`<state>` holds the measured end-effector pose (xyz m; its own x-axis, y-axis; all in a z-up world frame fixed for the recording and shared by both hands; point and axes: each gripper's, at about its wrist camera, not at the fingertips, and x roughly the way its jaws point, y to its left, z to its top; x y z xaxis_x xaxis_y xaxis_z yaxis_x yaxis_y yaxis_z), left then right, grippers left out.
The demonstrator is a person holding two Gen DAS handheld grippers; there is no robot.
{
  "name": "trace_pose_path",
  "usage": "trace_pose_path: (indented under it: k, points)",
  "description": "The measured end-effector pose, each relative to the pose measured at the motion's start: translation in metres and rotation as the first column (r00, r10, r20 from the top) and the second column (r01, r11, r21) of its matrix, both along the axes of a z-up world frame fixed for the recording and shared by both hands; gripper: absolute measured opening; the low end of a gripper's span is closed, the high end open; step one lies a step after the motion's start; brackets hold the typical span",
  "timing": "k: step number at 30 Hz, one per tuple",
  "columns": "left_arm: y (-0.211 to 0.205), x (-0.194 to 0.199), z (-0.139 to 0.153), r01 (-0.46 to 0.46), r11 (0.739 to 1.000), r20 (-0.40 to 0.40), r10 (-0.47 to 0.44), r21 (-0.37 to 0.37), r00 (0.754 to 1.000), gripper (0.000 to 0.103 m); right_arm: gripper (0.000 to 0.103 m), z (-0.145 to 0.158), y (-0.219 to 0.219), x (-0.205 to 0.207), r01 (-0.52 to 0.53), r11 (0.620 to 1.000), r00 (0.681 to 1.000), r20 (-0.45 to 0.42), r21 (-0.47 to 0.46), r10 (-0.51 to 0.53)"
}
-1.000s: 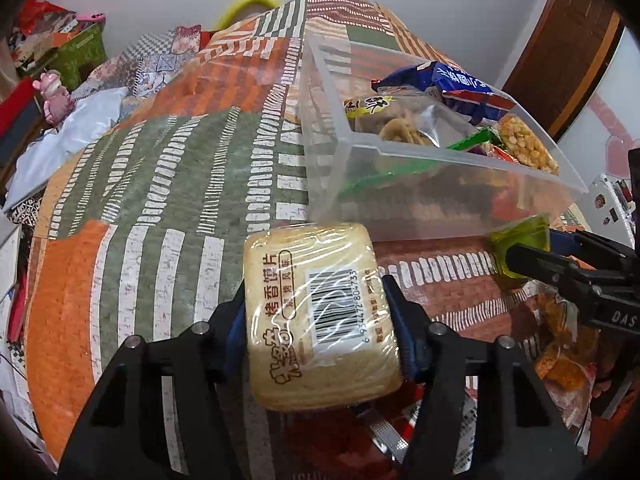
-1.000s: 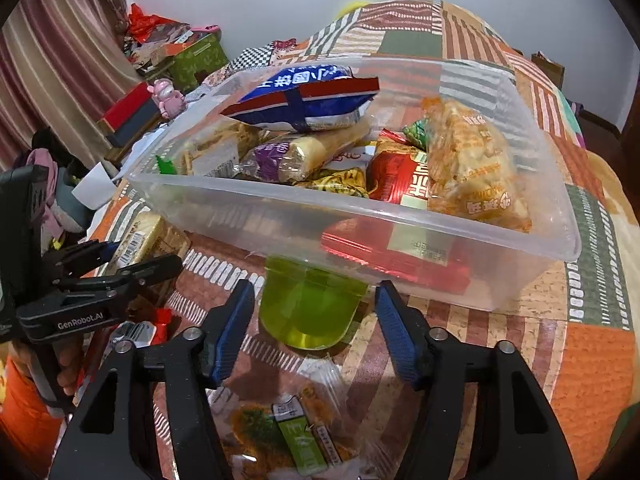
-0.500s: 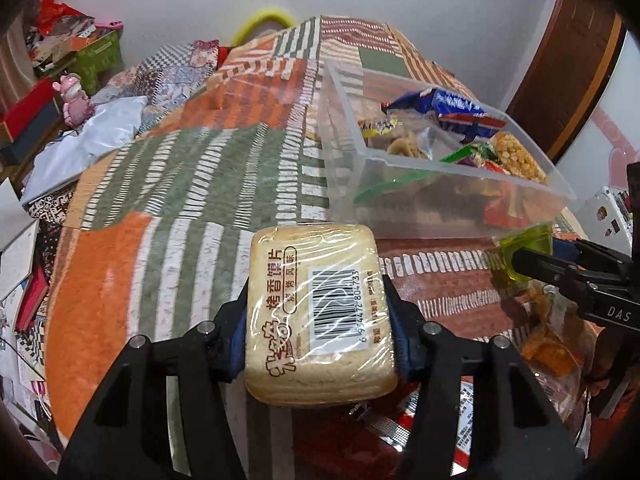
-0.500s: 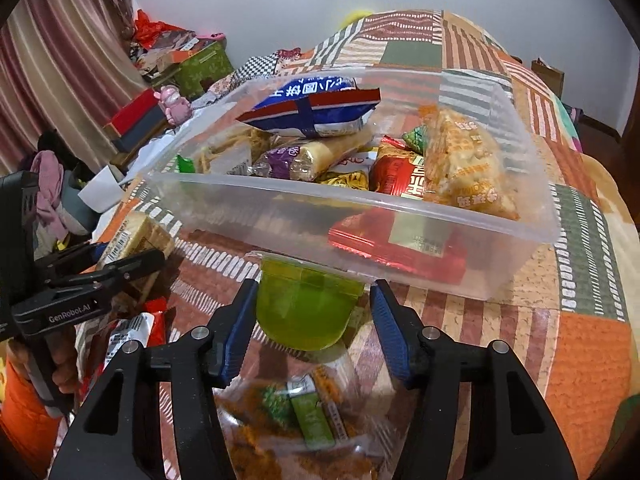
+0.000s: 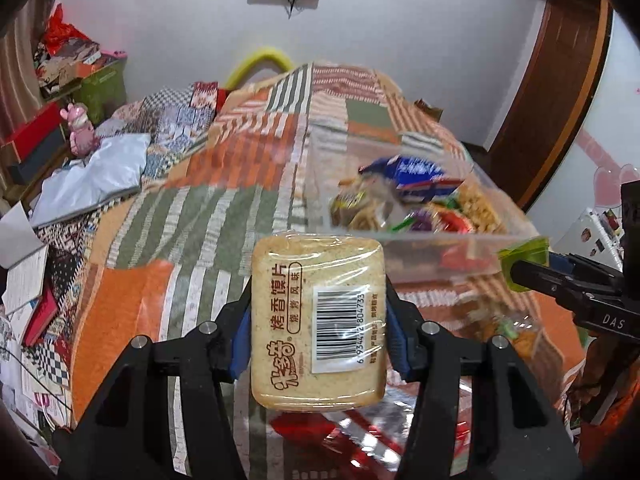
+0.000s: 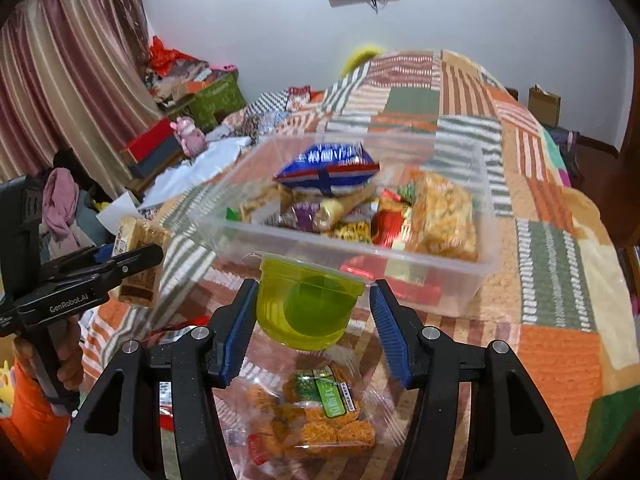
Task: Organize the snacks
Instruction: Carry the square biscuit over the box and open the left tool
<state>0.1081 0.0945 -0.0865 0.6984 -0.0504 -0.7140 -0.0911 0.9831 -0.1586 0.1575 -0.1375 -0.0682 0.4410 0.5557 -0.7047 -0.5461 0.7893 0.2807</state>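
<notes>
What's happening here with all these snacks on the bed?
A person is tidying snacks into a clear plastic bin that sits on a patchwork bedspread. They hold a clamp-like tool in each hand. The left gripper grips a wrapped pack of toasted bun slices; the right gripper carries a green jelly cup. Both are held up just short of the bin, which already contains several packets. A bag of orange snacks lies loose on the bed.
</notes>
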Motion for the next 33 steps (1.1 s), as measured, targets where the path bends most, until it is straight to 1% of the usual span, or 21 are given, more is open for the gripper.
trace_pose_path:
  k: [6, 13, 23, 29, 33]
  points:
    - [-0.010, 0.010, 0.019, 0.026, 1.000, 0.045, -0.025, -0.002, 0.999, 0.054, 0.053, 0.014, -0.002, 0.004, 0.006, 1.000, 0.999, 0.041, 0.021, -0.007]
    - [-0.020, 0.036, 0.028, 0.056, 0.998, 0.070, -0.056, 0.001, 0.996, 0.054, 0.053, 0.021, -0.002, 0.016, 0.014, 1.000, 0.998, 0.069, 0.024, -0.015]
    - [-0.027, 0.084, 0.018, 0.075, 0.997, 0.047, -0.074, -0.016, 0.996, 0.054, 0.053, 0.020, -0.001, 0.039, 0.029, 0.999, 0.996, 0.081, 0.014, -0.030]
    - [-0.025, 0.112, 0.014, 0.077, 0.997, 0.033, -0.076, -0.030, 0.997, 0.054, 0.053, 0.010, 0.001, 0.054, 0.038, 0.999, 0.997, 0.062, -0.007, -0.037]
    - [-0.028, 0.125, 0.012, 0.084, 0.996, 0.028, -0.083, -0.022, 0.996, 0.054, 0.053, 0.002, 0.004, 0.061, 0.037, 0.999, 0.998, 0.045, -0.023, -0.036]
